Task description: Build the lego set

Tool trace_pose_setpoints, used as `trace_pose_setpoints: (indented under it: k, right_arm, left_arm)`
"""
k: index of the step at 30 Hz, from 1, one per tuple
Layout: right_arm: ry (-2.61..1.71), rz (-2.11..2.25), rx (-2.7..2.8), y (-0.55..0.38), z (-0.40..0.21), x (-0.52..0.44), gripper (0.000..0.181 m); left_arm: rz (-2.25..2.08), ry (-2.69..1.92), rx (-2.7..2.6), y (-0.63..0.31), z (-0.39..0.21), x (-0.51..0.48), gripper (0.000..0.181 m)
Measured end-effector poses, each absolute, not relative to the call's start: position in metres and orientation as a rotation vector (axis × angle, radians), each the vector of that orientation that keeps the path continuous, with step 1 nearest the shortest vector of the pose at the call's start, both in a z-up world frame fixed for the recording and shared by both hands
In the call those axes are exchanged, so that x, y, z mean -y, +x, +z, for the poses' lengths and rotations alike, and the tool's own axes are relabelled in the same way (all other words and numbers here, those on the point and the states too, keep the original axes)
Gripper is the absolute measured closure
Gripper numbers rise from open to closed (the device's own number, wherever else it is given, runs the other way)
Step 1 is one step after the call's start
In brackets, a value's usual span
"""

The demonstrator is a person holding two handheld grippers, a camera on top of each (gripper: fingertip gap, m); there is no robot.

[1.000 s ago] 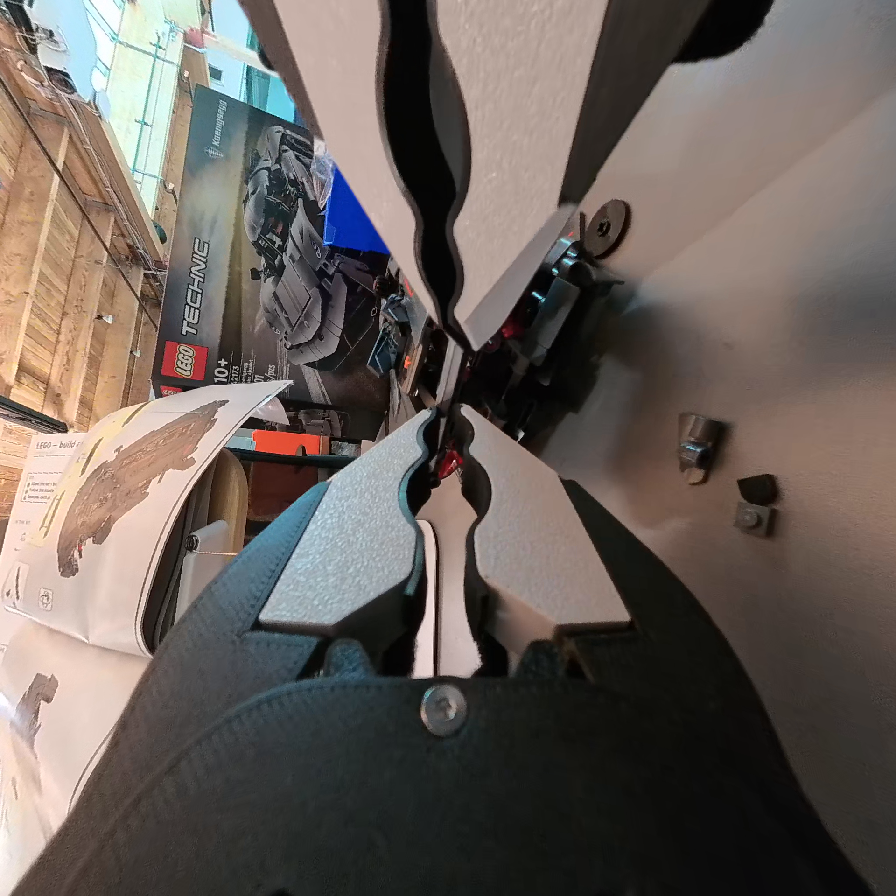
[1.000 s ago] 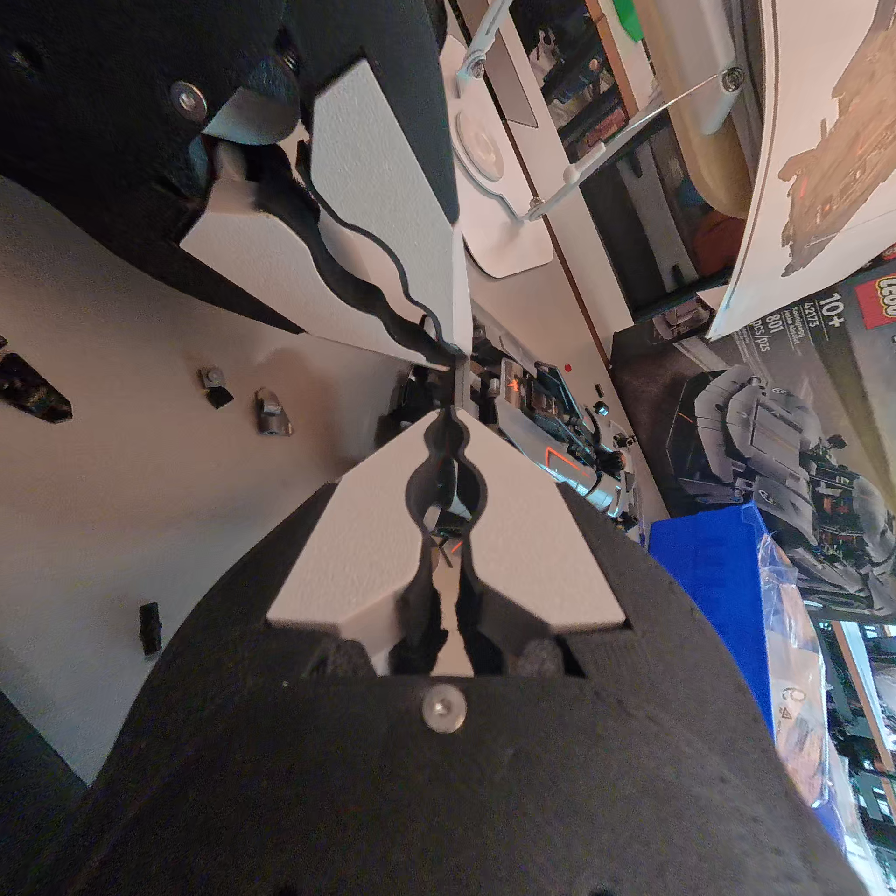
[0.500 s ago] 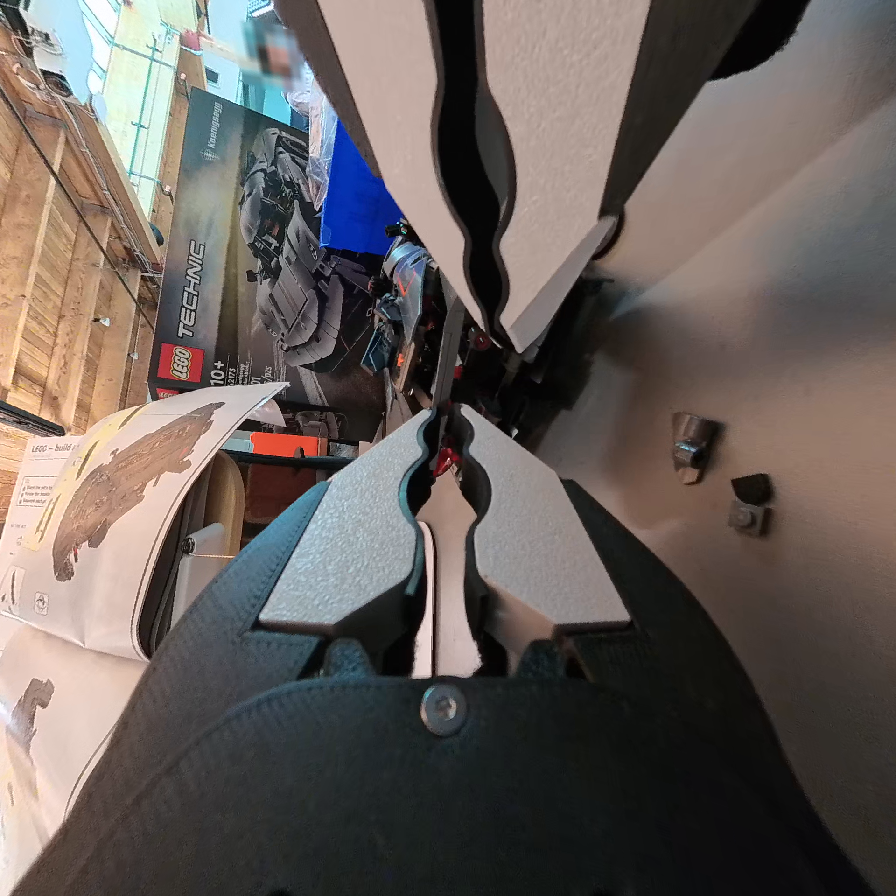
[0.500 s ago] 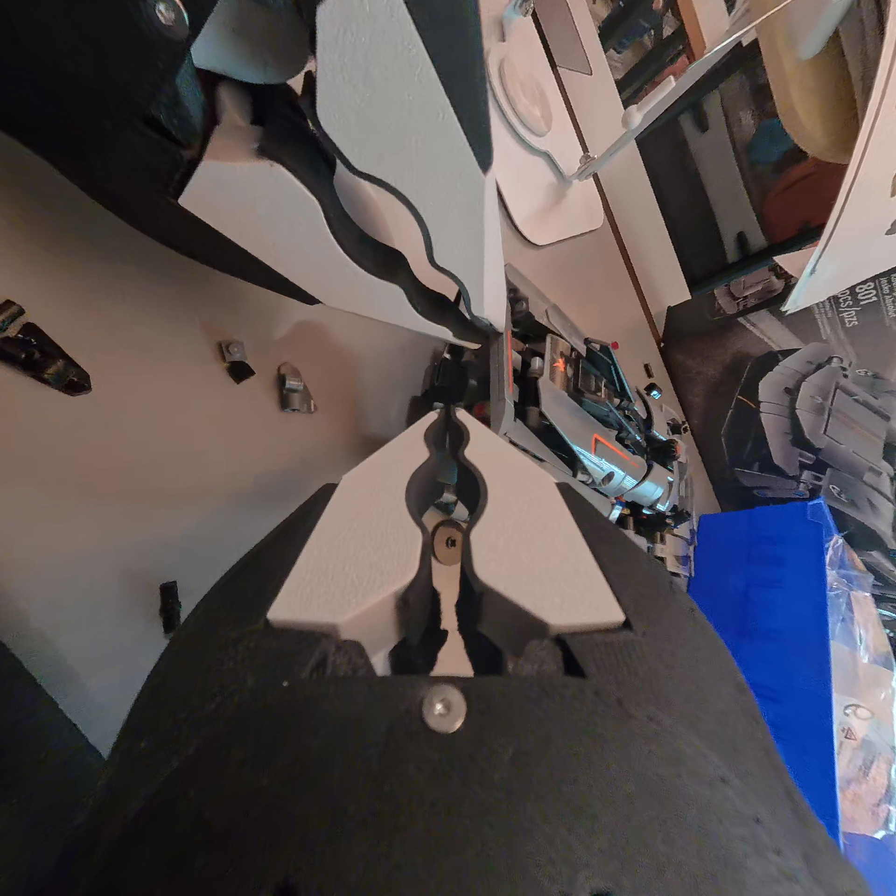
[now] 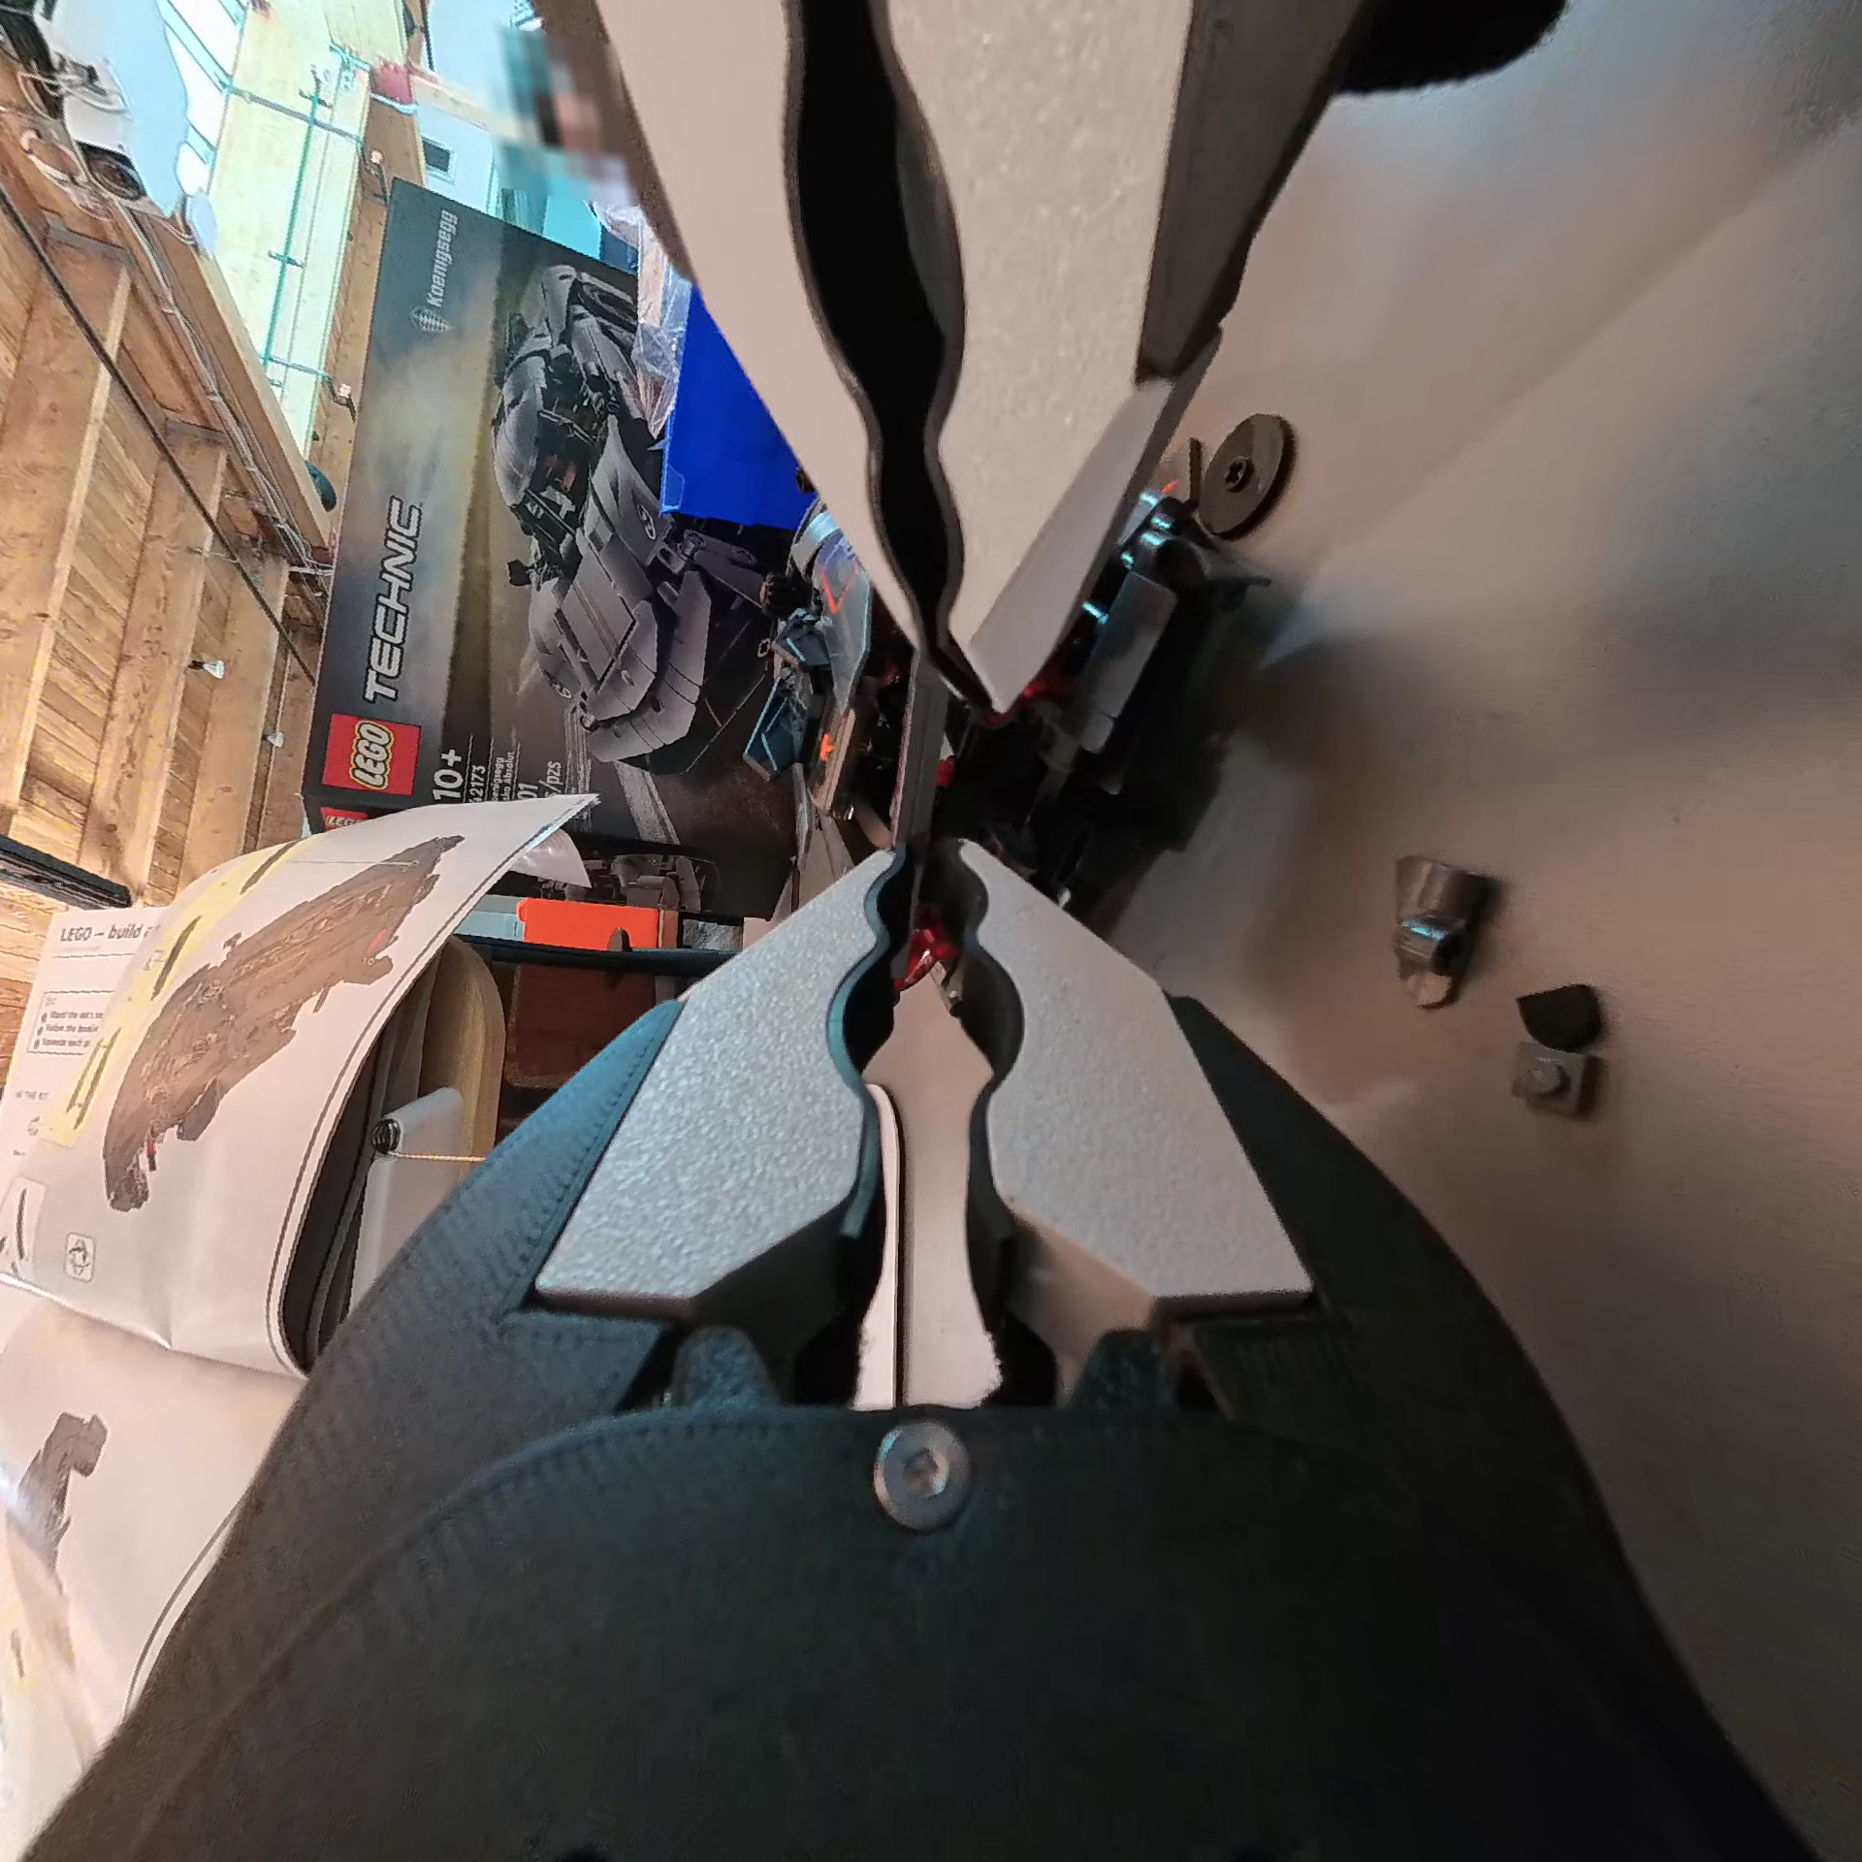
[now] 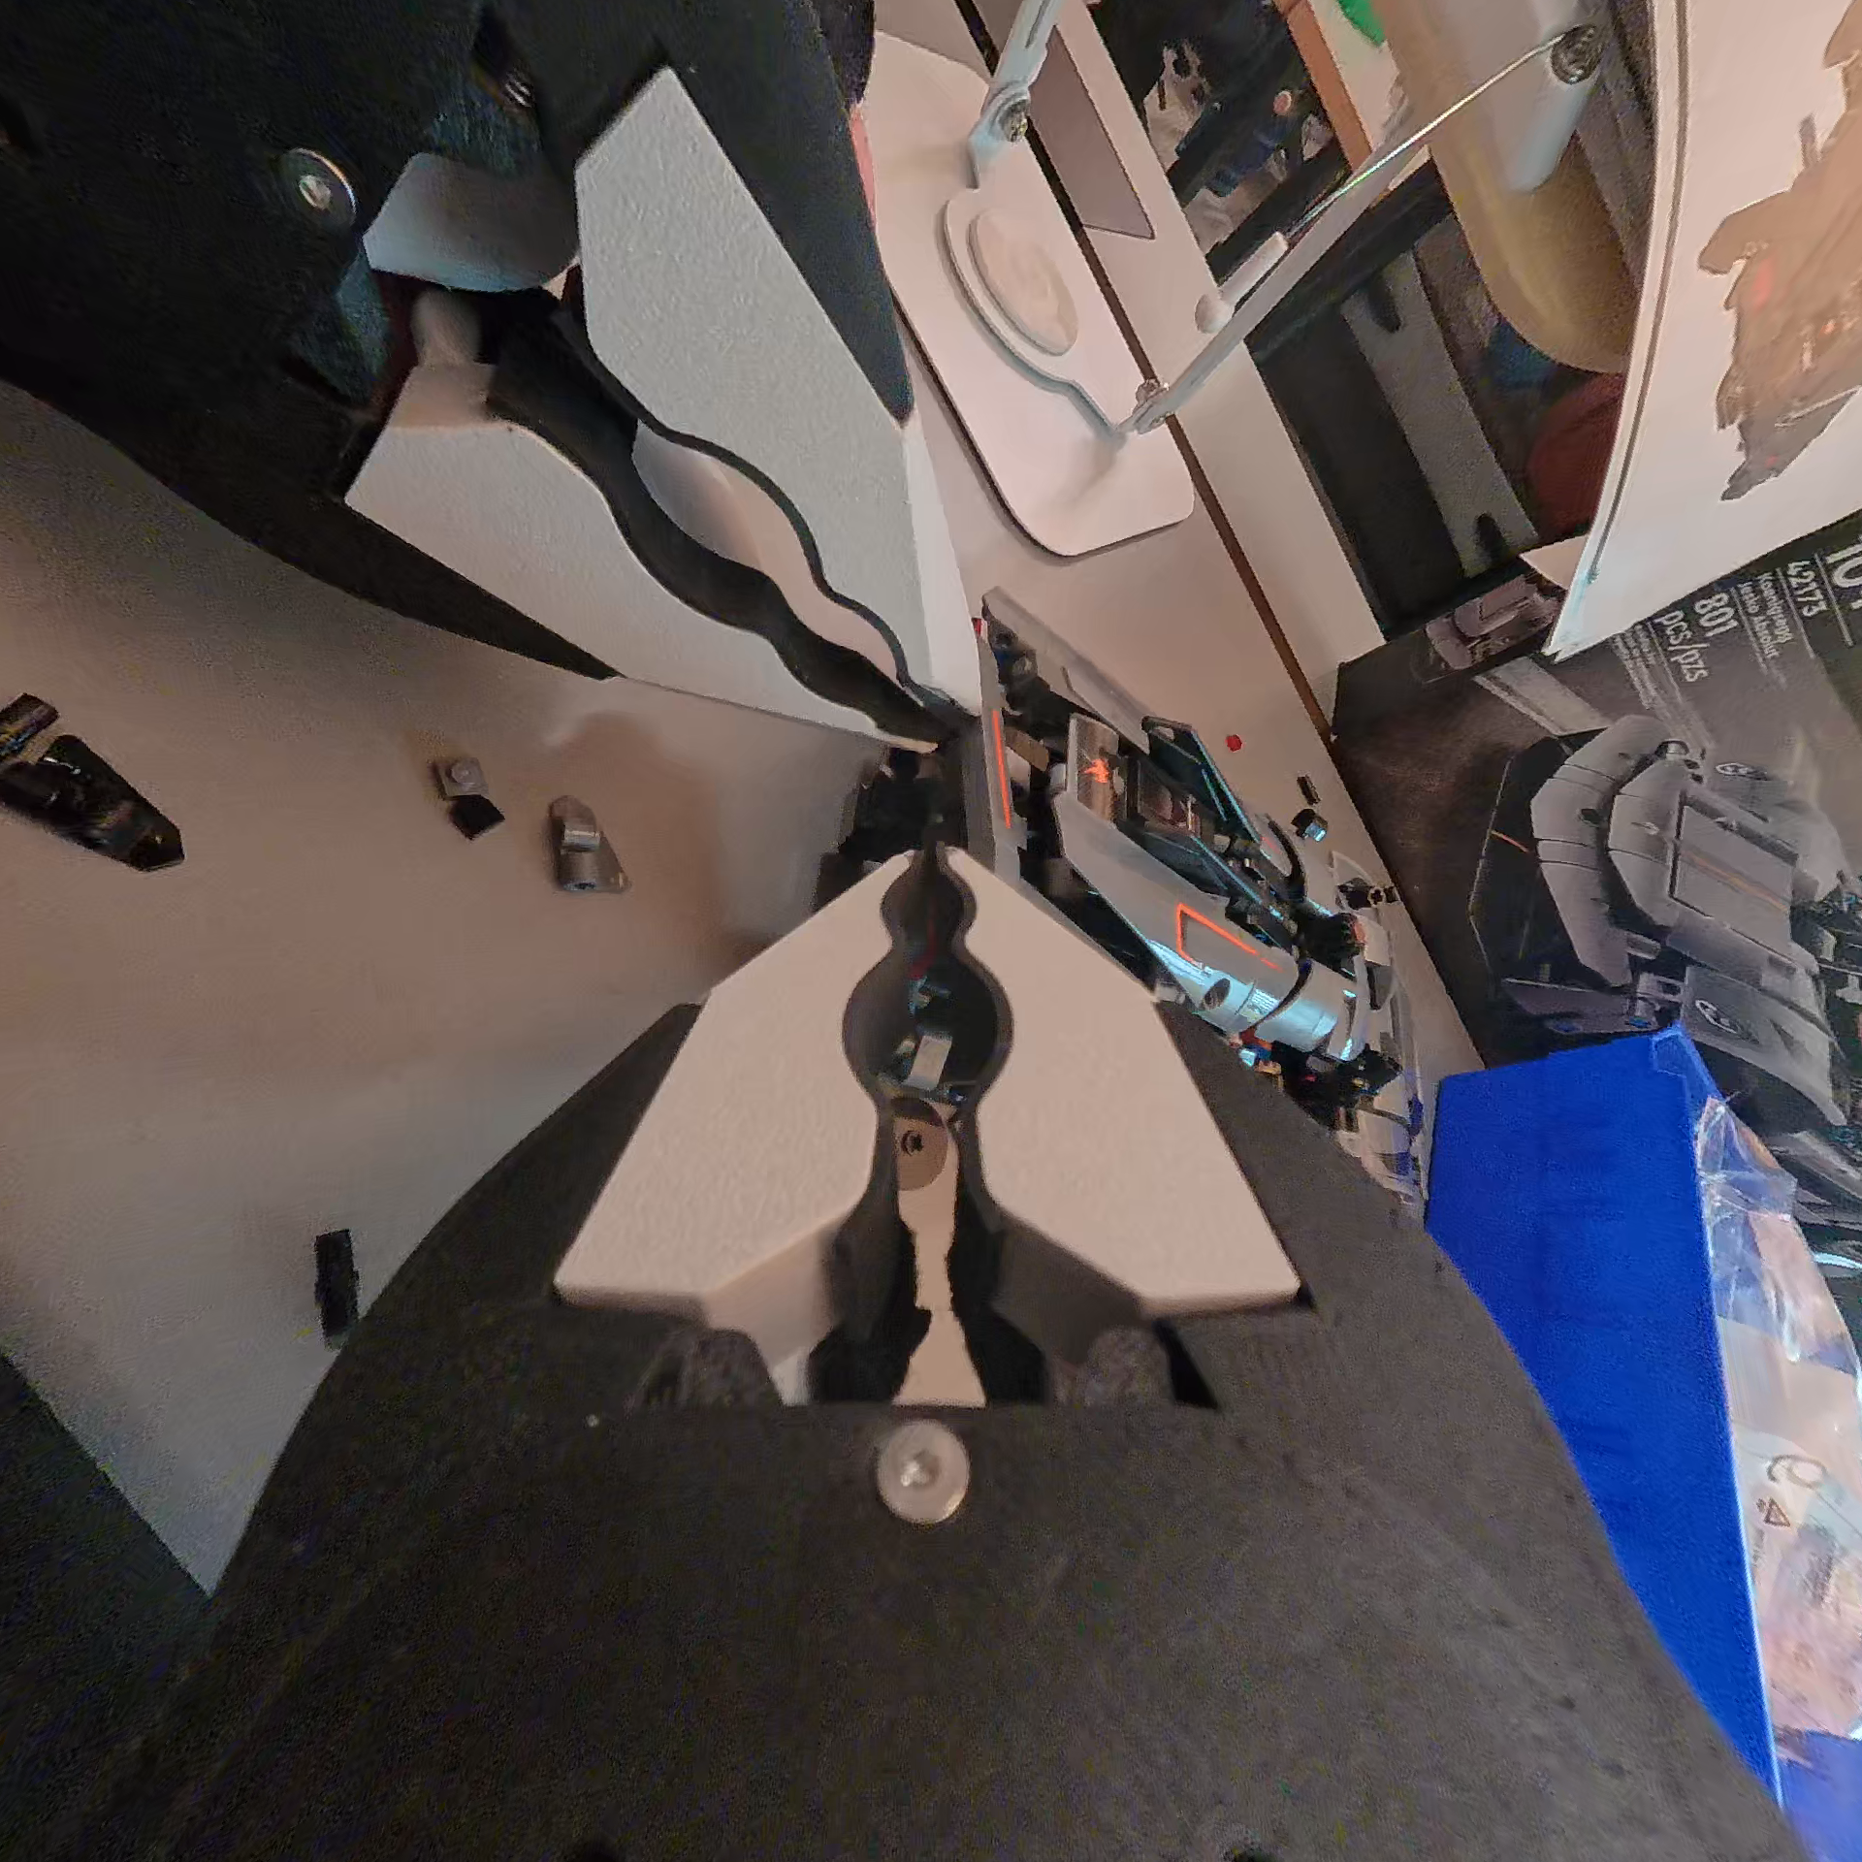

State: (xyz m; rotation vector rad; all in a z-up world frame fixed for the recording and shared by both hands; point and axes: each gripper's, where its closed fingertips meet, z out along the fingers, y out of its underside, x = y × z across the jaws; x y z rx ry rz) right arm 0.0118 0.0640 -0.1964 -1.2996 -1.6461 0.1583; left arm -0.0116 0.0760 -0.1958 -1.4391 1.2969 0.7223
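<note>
Pinching the grey car model (image 6: 1139, 846) between us | left gripper (image 5: 922, 867) and right gripper (image 6: 932, 856) nearly closed, tip to tip | model's length running away rightward.

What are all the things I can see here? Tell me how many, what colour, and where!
Toy car: one, grey with orange lines, part-built, on the table between both grippers.
Set box: one, dark with a car picture, behind the car.
Instruction booklet: one, white, propped on a stand.
Blue box: one, beside the car, clear bags in it.
Loose pieces: small grey ones and black ones, scattered on the table.
Table: one, pale.
Left gripper: grey fingers, shut on the car.
Right gripper: grey fingers, shut on the car.
</note>
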Motion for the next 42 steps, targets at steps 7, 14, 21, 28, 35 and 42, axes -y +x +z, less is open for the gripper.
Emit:
trace_pose_setpoints:
  k: [7, 14, 21, 28, 35, 42]
  right_arm:
    - [-1.301, 0.2, 1.626, 0.012, -0.192, -0.064, 0.181]
    - [-1.283, 0.23, 1.584, 0.012, -0.182, -0.065, 0.181]
    - [-1.298, 0.205, 1.575, 0.011, -0.184, -0.071, 0.178]
    - [-1.278, 0.148, 1.573, 0.009, -0.182, -0.073, 0.175]
    - [-1.325, 0.095, 1.622, 0.008, -0.196, -0.079, 0.169]
    - [-1.309, 0.096, 1.633, 0.006, -0.197, -0.077, 0.177]
  left_arm:
    - [0.728, -1.437, -1.293, -0.012, -0.196, -0.077, 0.176]
    - [0.734, -1.441, -1.288, -0.013, -0.195, -0.078, 0.174]
    - [0.733, -1.447, -1.284, -0.014, -0.196, -0.079, 0.172]
    - [0.732, -1.447, -1.286, -0.013, -0.196, -0.079, 0.172]
    - [0.73, -1.447, -1.286, -0.013, -0.196, -0.079, 0.172]
    - [0.674, -1.451, -1.282, -0.021, -0.192, -0.077, 0.161]
